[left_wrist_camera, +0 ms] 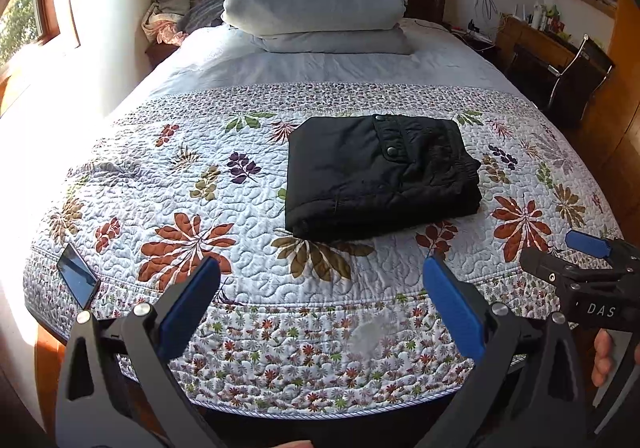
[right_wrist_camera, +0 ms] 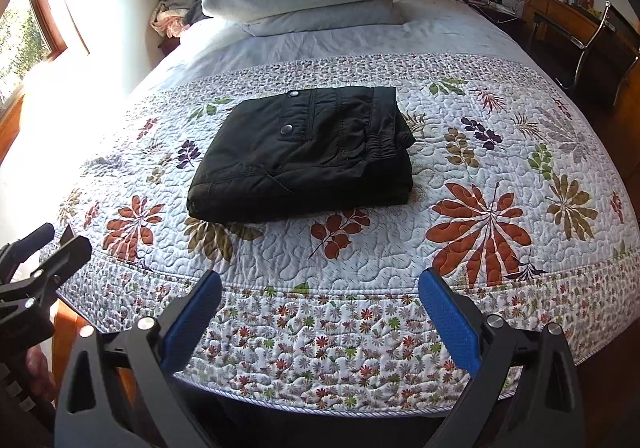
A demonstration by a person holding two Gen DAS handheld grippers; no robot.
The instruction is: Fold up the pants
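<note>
Item: black pants (left_wrist_camera: pixel 380 177), compact folded stack, frame centre, on bed quilt (left_wrist_camera: pixel 240 248). Left tool (left_wrist_camera: pixel 320 300) and right tool (right_wrist_camera: pixel 320 308): wide, empty, lower frame. Folding apparently complete.

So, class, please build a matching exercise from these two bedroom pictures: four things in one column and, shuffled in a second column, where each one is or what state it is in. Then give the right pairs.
Column 1
1. black pants
2. phone
3. pillows
4. left gripper

Column 2
A. stacked by the headboard
B. open, holding nothing, at the foot of the bed
C. folded into a compact bundle on the floral quilt
D. lying flat near the quilt's corner on the window side

Pairs: 1-C, 2-D, 3-A, 4-B
</note>
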